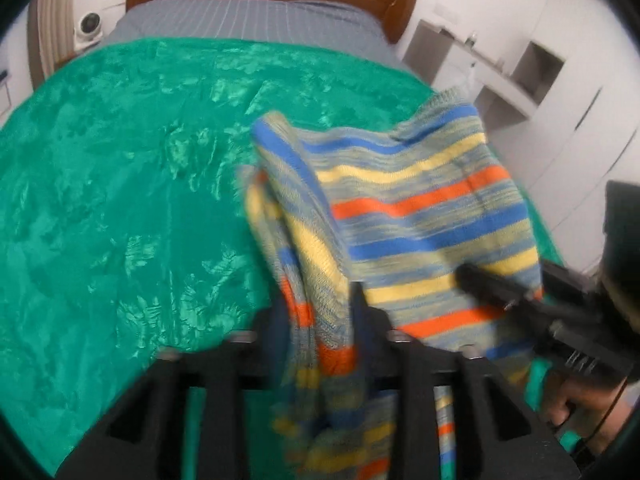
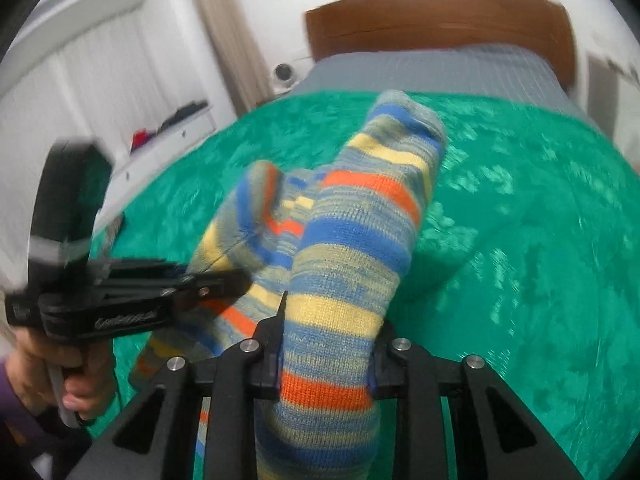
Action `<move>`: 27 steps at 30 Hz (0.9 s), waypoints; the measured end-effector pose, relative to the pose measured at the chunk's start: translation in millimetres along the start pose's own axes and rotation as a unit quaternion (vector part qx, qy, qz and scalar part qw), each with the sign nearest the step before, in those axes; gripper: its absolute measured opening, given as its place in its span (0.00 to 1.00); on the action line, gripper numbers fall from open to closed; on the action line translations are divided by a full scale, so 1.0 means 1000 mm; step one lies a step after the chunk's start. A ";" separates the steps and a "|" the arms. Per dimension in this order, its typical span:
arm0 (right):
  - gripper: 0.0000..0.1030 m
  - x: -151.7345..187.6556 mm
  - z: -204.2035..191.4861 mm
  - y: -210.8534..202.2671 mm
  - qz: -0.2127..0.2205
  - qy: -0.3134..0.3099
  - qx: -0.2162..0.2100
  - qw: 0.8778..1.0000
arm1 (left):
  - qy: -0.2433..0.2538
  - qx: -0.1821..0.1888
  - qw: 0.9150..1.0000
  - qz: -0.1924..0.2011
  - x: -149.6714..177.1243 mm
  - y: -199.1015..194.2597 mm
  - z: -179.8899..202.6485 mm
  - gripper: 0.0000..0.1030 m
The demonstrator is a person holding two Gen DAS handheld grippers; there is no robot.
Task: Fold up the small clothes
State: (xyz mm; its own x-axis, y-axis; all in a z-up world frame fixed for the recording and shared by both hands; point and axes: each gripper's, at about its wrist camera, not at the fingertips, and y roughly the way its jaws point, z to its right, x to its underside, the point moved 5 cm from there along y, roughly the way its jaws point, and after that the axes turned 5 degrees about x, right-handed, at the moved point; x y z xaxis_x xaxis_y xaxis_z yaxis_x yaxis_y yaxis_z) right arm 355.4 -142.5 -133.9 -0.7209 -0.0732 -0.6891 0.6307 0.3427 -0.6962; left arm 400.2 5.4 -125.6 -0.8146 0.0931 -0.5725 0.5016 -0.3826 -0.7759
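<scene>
Both your tongs grip one striped knit garment (image 1: 416,216), held up over the bed's green blanket (image 1: 120,200). Left tongs (image 1: 320,320) clamped on a bunched fold; cloth hangs below them. Right tongs (image 2: 326,344) clamped on another thick fold. The garment stretches between the two, close together. Wooden headboard (image 2: 440,24) beyond. Views blurred.
</scene>
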 end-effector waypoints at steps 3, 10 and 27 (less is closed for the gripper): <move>0.80 0.023 0.045 -0.004 -0.026 0.043 0.066 0.997 | 0.022 -0.083 0.996 0.012 0.024 0.000 -0.008 0.82; 0.92 0.121 0.077 -0.066 -0.052 0.035 0.161 0.985 | 0.042 -0.124 0.990 0.049 0.122 -0.047 0.011 0.98; 1.00 0.253 0.040 -0.112 -0.043 0.027 0.240 0.969 | -0.033 -0.110 0.993 -0.016 0.202 -0.023 0.021 1.00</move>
State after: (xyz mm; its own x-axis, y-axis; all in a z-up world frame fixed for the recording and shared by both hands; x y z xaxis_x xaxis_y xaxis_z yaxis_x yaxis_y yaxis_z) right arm 114.1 -236.8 -238.1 -0.7820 -0.0293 -0.6225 0.6199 -0.1396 -0.7722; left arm 218.4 13.9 -218.1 -0.8453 0.0387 -0.5329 0.5200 -0.1696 -0.8371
